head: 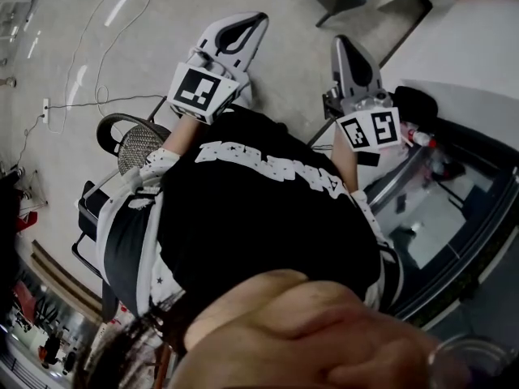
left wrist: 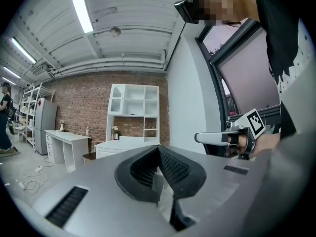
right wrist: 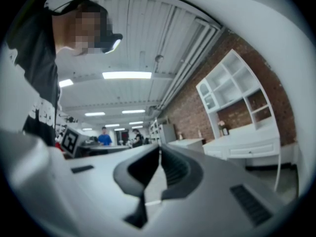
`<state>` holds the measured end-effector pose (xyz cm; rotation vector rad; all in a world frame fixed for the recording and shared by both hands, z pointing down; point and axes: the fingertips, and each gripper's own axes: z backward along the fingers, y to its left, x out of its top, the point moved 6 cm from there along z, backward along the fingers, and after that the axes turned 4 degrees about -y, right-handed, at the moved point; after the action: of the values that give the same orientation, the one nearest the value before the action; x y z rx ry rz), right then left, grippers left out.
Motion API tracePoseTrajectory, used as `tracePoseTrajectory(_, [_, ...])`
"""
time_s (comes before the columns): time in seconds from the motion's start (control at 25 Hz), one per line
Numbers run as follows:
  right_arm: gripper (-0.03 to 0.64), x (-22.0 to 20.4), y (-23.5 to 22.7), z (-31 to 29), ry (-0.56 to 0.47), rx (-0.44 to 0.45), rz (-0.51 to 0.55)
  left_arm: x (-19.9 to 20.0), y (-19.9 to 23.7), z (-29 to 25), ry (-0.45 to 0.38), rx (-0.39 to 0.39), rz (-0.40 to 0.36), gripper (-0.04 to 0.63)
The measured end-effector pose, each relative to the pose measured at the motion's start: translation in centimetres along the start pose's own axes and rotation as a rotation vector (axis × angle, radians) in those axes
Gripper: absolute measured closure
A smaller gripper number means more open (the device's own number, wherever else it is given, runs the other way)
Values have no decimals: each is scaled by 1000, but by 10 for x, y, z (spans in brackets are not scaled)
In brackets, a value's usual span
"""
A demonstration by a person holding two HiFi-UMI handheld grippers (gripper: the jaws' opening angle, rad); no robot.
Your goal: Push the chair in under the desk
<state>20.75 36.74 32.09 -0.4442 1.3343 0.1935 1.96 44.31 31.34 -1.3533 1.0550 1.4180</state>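
A black chair (head: pixel 134 140) with a mesh back stands at the left of the head view, beside and partly hidden by the person's black-shirted body. My left gripper (head: pixel 258 19) and right gripper (head: pixel 341 42) are both held out over bare floor, away from the chair. In the left gripper view the jaws (left wrist: pixel 158 151) are shut with nothing between them, and the right gripper (left wrist: pixel 212 138) shows off to the side. The right gripper's jaws (right wrist: pixel 159 151) are likewise shut and empty. A white desk top (head: pixel 474 43) lies at the upper right.
A cable (head: pixel 105 55) trails over the floor to a socket strip (head: pixel 45 110). A dark-framed glass panel (head: pixel 454 209) runs along the right. White desks and a shelf unit (left wrist: pixel 133 110) stand against a brick wall. People (right wrist: pixel 103 137) are far off.
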Motion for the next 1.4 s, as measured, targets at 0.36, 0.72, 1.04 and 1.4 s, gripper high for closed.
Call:
tracePoseTrajectory(0.36, [584, -5, -29, -42, 40, -32, 16, -15, 44, -32, 22, 1, 46, 560])
tracePoseTrajectory(0.72, [584, -9, -54, -103, 66, -55, 44, -22, 105, -63, 27, -17, 40, 560])
tracePoseTrajectory(1.04, [584, -12, -57, -160, 87, -28, 54, -19, 159, -67, 16, 5, 49, 560])
tracePoseTrajectory(1.4, [584, -21, -55, -211, 96, -37, 57, -23, 215, -68, 22, 15, 53, 560])
